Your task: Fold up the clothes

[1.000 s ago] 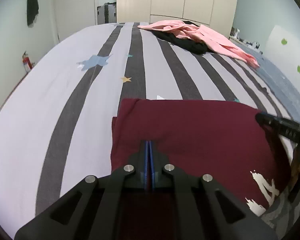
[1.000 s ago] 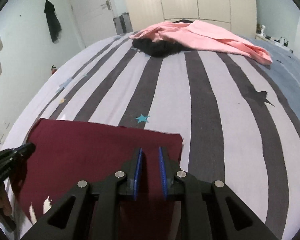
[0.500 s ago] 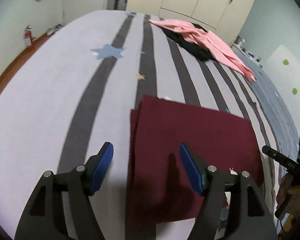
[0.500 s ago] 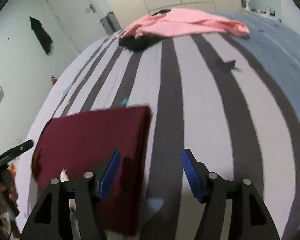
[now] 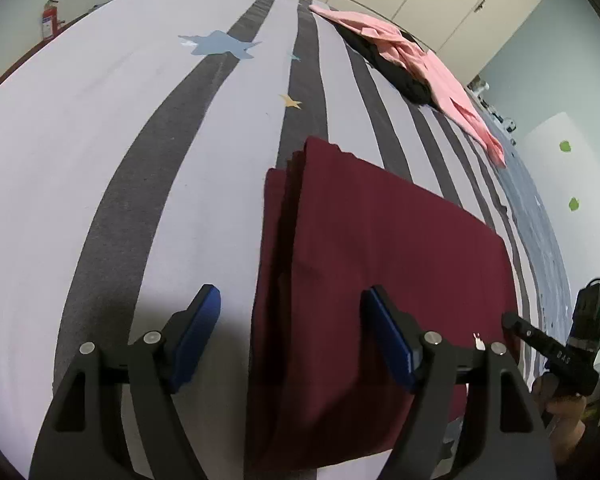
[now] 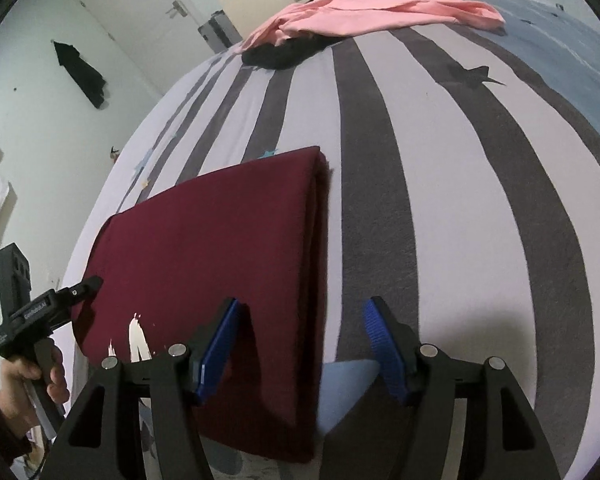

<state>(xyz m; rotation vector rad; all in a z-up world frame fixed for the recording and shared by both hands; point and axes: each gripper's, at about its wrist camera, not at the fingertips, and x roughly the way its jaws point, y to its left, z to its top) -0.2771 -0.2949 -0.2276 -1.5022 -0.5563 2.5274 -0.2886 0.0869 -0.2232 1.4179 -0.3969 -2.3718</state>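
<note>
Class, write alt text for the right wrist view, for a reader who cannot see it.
The open right gripper hovers over the right edge of a folded maroon garment lying flat on a grey-striped bed. At far left a hand holds the left gripper near the garment's other edge. A pink garment lies over a black one at the far end.

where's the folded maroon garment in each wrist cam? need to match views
Left wrist: maroon garment lies lower centre to right, between and beyond the open left gripper.
Right wrist: maroon garment lies lower centre to left, its folded edge ahead of the open right gripper.
Shared landmark: pink garment at the bed's far end.
</note>
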